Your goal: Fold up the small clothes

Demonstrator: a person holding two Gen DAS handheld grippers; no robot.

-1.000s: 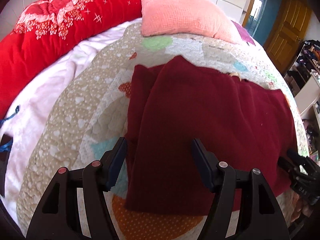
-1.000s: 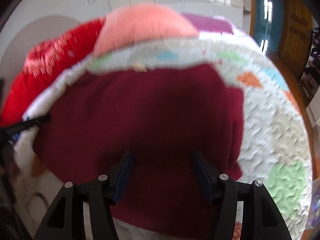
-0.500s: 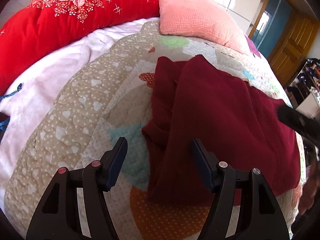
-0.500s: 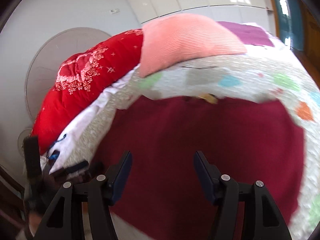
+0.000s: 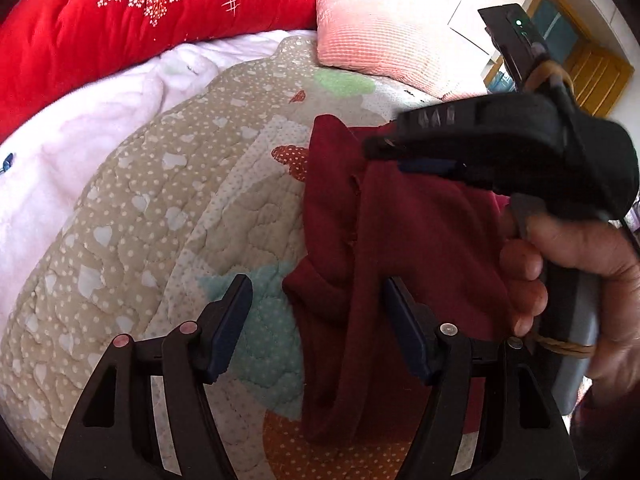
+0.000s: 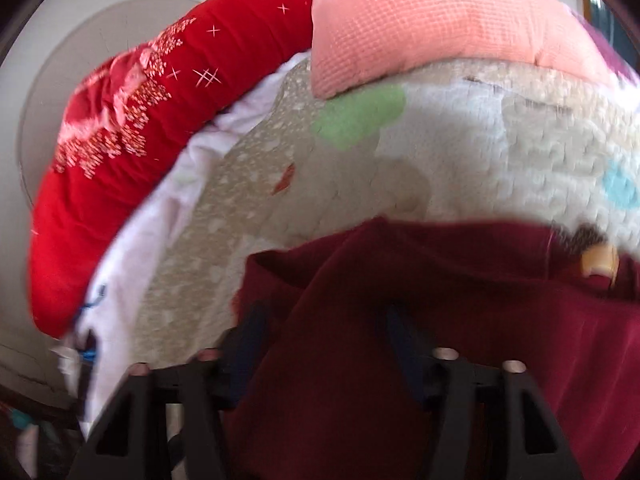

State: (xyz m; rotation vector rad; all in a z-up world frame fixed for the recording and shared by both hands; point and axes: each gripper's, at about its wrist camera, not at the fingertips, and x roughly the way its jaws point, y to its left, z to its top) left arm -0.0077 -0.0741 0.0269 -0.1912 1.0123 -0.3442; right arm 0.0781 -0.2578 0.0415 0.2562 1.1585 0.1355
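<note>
We are working on a dark red garment (image 5: pixel 400 240) lying on the patchwork quilt (image 5: pixel 160 200) of a bed, near edge, right of centre in the left wrist view; its left side is bunching into a rumpled ridge instead of lying flat. Our left gripper (image 5: pixel 318 320) is hovering released, fingers spread wide, straddling that ridge without touching it as far as we can tell. Our right gripper (image 6: pixel 324 332) is reaching in over the far left part of the cloth; its own view is blurred, the fingers look spread with fabric between or under them, but we cannot tell if it is pinching anything. In the left view the right hand (image 5: pixel 560 272) is crowding the frame above the garment.

Risks, as we are judging them:
- Two tools very near each other over the same patch, so they may be colliding or blocking each other's view.
- Closing on the bunched ridge could be grabbing several layers, or the quilt too, giving a crooked fold.
- Motion blur suggests speed; a fast pull may be dragging the whole garment off the near edge.

The red duvet (image 5: pixel 120 20) and pink pillow (image 5: pixel 380 32) are sitting far, well apart.
</note>
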